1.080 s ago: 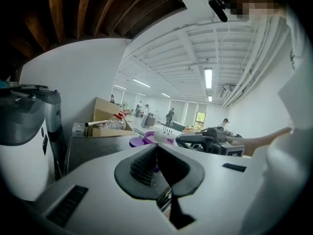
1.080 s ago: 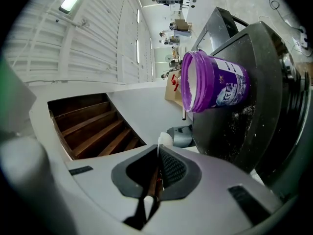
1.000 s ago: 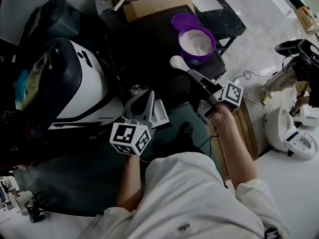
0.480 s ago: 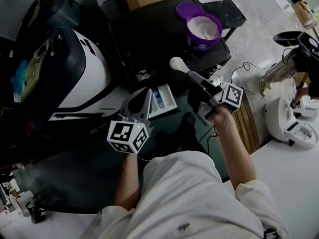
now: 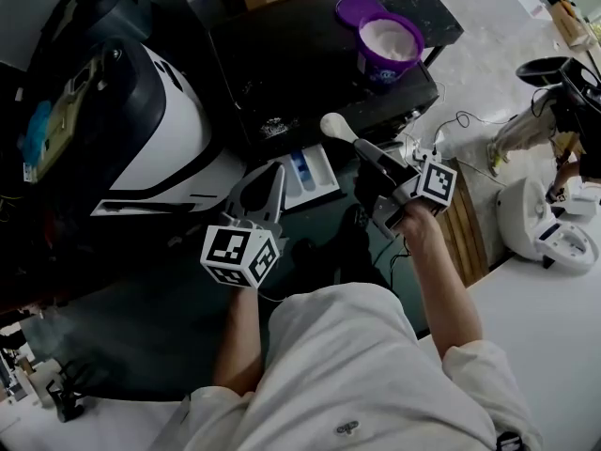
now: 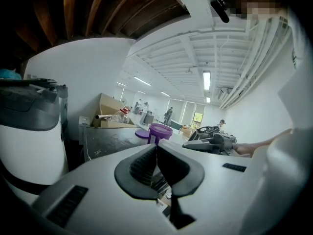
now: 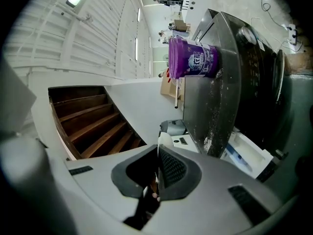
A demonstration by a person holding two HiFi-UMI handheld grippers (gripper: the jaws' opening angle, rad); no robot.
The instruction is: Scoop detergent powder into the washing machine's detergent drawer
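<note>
Two grippers sit near the pulled-out drawer [image 5: 315, 178]: the left gripper [image 5: 271, 172] is clenched on nothing, and the right gripper [image 5: 361, 146] grasps a white scoop [image 5: 334, 125] by its handle. The open purple detergent tub [image 5: 390, 43] stands on the washing machine [image 5: 300, 64], well apart.

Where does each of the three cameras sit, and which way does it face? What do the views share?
Head view: on the person's head, facing steeply down at drawer, left tool, right tool; forearms and shirt show.
Left gripper view: on the left tool, facing along shut jaws to the purple tub; shirt at right.
Right gripper view: on the right tool, rolled sideways, jaws shut on the scoop, facing the drawer.
All three show the tub.
</note>
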